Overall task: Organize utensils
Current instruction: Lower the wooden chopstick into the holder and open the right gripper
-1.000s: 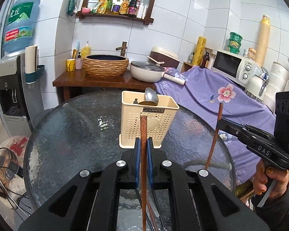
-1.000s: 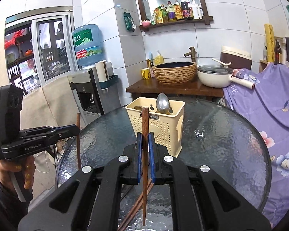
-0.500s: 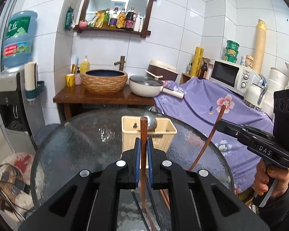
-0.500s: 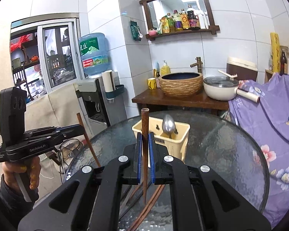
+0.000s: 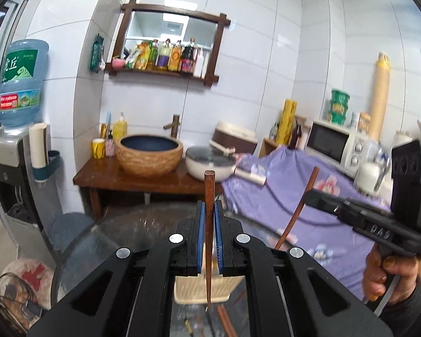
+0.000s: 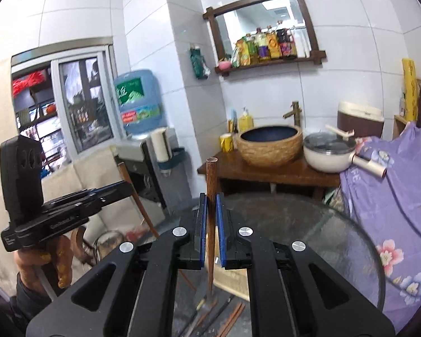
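Two hand-held grippers each clamp a single dark-brown wooden chopstick above a round glass table [image 6: 336, 241]. The left gripper [image 5: 210, 233] has its blue pads pressed on the left chopstick [image 5: 209, 196], a slim tapered stick with a blunt top end standing nearly upright, its thin tip hanging over the cream utensil basket [image 5: 202, 290] that sits on the glass toward the table's near side. The right gripper [image 6: 210, 230] is closed the same way on the right chopstick [image 6: 211, 185], reddish-brown and tapering to a point, also near upright. In the left wrist view the right chopstick leans, its lower end toward the table. More chopsticks [image 6: 230, 316] lie loose on the glass at the near edge, just beside the basket. A person's hand [image 5: 384, 276] grips the right gripper's handle. Behind the table stands a wooden counter [image 6: 266, 172] bearing a woven basin.
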